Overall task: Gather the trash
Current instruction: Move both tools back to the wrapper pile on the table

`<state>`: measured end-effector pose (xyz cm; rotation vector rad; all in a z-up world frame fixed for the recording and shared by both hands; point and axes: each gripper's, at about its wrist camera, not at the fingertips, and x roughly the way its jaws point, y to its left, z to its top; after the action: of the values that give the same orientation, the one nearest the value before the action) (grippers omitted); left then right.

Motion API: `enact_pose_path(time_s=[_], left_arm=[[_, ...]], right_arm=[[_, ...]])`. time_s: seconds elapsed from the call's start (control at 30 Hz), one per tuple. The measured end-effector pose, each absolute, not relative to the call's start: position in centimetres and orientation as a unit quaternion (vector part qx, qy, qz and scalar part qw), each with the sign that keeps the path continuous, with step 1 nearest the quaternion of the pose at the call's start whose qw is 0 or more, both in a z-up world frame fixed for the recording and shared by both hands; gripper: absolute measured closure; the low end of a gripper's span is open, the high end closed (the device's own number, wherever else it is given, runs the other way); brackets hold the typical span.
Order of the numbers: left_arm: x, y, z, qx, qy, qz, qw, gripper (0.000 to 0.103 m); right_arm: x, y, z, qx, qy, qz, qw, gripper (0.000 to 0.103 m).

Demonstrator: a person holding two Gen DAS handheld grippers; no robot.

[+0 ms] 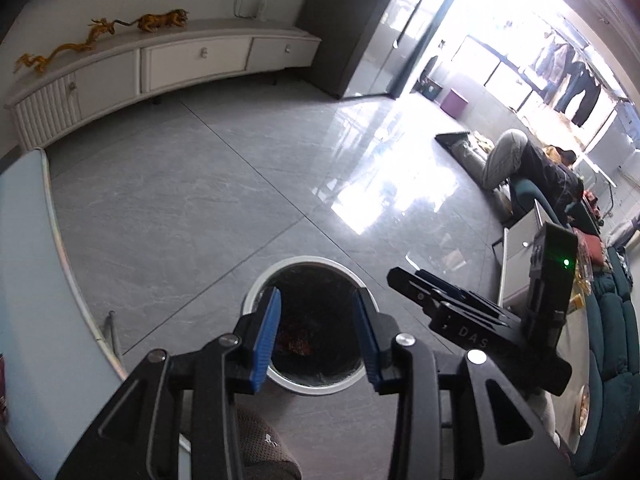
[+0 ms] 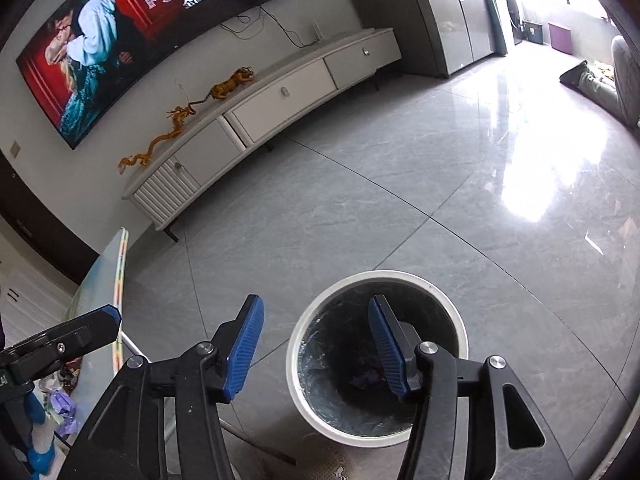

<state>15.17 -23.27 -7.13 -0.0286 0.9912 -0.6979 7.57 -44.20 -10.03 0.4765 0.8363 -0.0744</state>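
Trash bin sits lower centre; my left tool and right tool hang over it released, nothing between pads. Drop looks done; next, fetch more litter.

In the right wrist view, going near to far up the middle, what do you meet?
Right gripper, jaws open and empty → white trash bin → bare grey floor → white TV cabinet → wall-mounted TV.

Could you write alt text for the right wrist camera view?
The open right gripper, empty, hangs over a white trash bin on grey floor tiles; scraps lie in its dark liner. Behind stand a TV cabinet and a wall television.
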Motion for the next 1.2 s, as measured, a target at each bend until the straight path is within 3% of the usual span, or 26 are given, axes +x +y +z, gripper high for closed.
enact_pose_path(time_s=[0.73,0.97,1.2], left_arm=[[3.8,12.8,8.0,-0.177,0.251,0.006,0.952,0.067],[-1.1,17.5,10.2,-0.183,0.223,0.05,0.956,0.067],[-1.2,18.4,10.2,-0.165,0.234,0.059,0.956,0.067]], right_arm=[[1.7,-25.3,5.5,0.112,0.299,0.142,0.937,0.048],[0.6,-21.4,7.0,0.091,0.283,0.187,0.936,0.047],[0.7,-19.5,7.1,0.078,0.283,0.22,0.93,0.047]])
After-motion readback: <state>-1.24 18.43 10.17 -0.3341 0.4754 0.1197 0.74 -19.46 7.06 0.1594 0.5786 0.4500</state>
